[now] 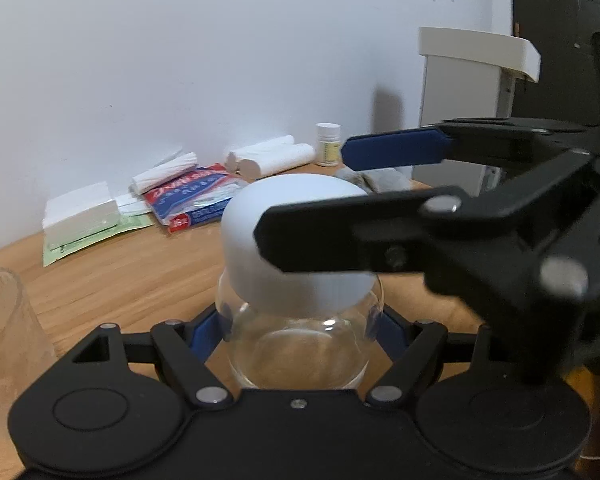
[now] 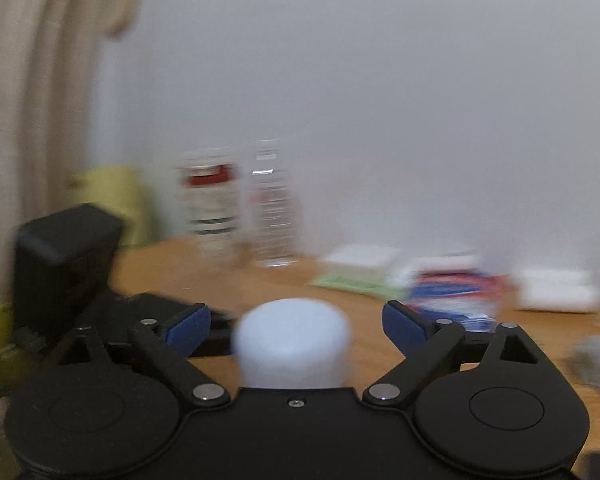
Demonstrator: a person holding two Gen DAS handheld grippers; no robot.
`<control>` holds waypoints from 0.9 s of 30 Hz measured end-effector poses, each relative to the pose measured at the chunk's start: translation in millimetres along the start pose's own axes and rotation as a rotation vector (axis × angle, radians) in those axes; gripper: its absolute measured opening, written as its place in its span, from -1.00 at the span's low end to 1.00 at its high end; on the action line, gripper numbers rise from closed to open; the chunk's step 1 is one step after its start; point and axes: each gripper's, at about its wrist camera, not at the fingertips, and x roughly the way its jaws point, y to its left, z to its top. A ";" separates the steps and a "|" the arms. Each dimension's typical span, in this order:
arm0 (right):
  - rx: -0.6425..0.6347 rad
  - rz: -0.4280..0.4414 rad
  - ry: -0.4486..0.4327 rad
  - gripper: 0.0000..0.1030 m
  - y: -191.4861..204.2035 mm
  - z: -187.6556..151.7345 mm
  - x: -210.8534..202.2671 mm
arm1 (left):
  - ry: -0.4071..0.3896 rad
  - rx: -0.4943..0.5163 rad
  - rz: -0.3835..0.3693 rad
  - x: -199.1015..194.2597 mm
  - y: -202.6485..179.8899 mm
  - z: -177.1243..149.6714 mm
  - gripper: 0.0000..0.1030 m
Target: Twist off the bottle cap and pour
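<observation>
- cap (image 1: pixel 296 240): plain white
- bottle (image 1: pixel 300 352): clear glass
- left gripper (image 1: pixel 300 320): black, blue pads
- right gripper (image 2: pixel 296 320): black, blue pads
- table (image 1: pixel 140 272): light brown wood grain
- packet (image 1: pixel 196 200): red, blue and white print
- small jar (image 1: pixel 327 145): white, yellowish label
- wall (image 1: pixel 180 60): white

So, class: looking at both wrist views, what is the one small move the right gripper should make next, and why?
Probably close the right gripper onto the white cap. Its blue fingers stand open on either side of the cap with gaps showing, so nothing grips it yet. The left gripper already clamps the clear bottle just under the cap, so the bottle looks steadied for twisting.
</observation>
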 end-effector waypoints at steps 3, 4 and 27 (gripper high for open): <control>-0.007 -0.042 0.032 0.76 9.2 4.7 1.2 | -0.005 -0.011 0.021 -0.3 -2.2 -0.2 0.52; -0.009 -0.043 0.041 0.75 11.9 6.2 1.9 | -0.006 -0.017 0.029 -0.5 -3.1 -0.2 0.53; -0.036 0.271 0.077 0.34 -25.1 -4.5 21.9 | 0.013 0.037 -0.042 0.4 9.5 0.5 0.53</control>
